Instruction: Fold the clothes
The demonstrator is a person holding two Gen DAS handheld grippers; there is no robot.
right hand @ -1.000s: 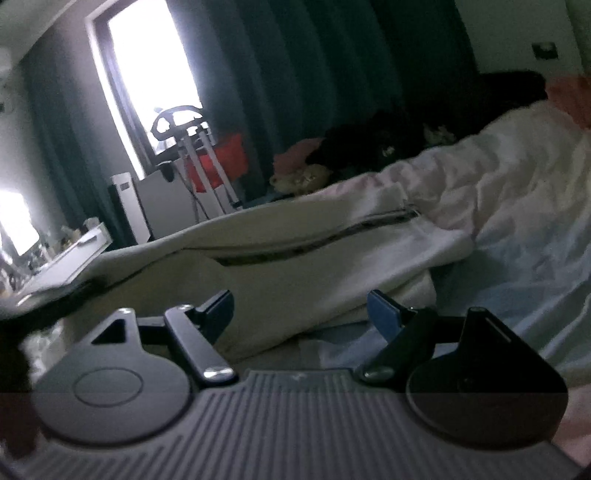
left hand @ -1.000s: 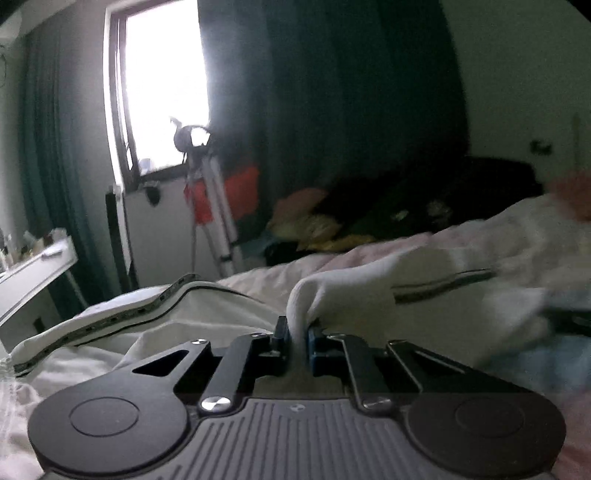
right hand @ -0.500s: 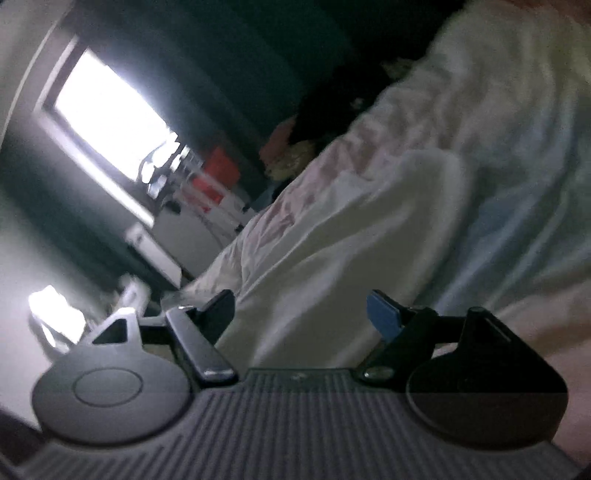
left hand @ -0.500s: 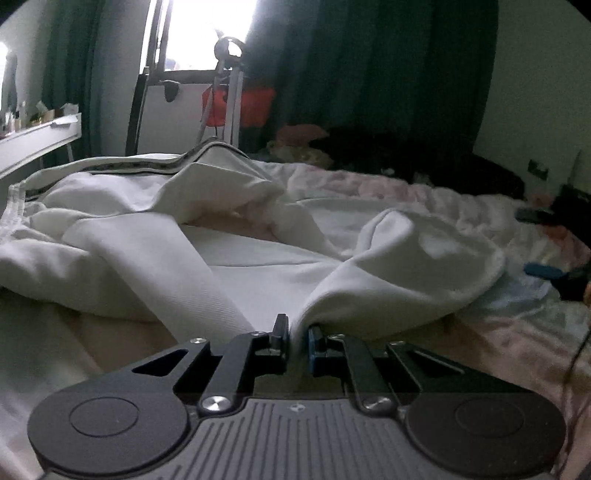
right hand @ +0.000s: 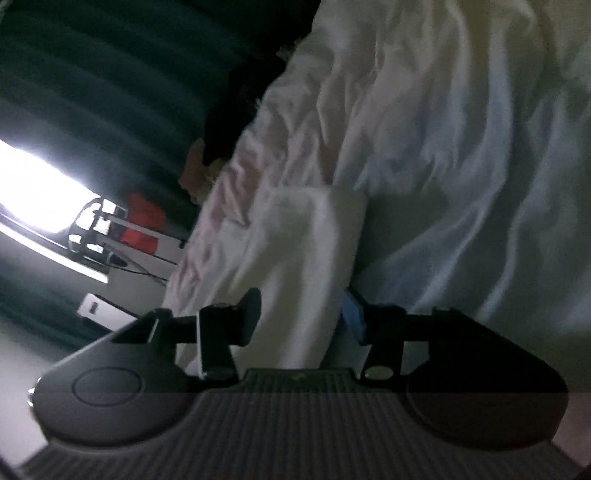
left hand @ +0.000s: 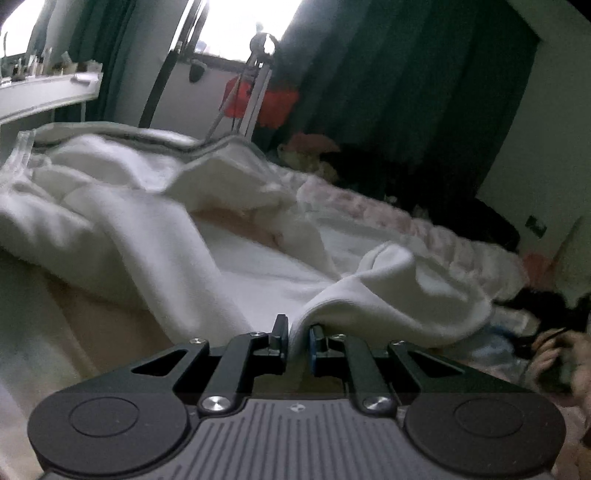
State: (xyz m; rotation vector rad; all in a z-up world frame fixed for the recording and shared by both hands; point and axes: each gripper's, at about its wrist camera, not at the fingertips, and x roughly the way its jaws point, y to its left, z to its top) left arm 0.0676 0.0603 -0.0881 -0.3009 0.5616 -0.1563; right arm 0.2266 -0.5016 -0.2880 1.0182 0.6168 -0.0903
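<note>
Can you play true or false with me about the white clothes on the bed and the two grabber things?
1. The left gripper has its fingers pinched on a fold of the white garment. True.
2. The right gripper is shut tight with nothing between its fingers. False: its fingers are apart, with white cloth between them.
3. The white garment is folded into a neat square. False: it lies rumpled and spread over the bed.
4. A tripod stands near the bright window. True.
5. The curtains are bright yellow. False: they are dark green.
</note>
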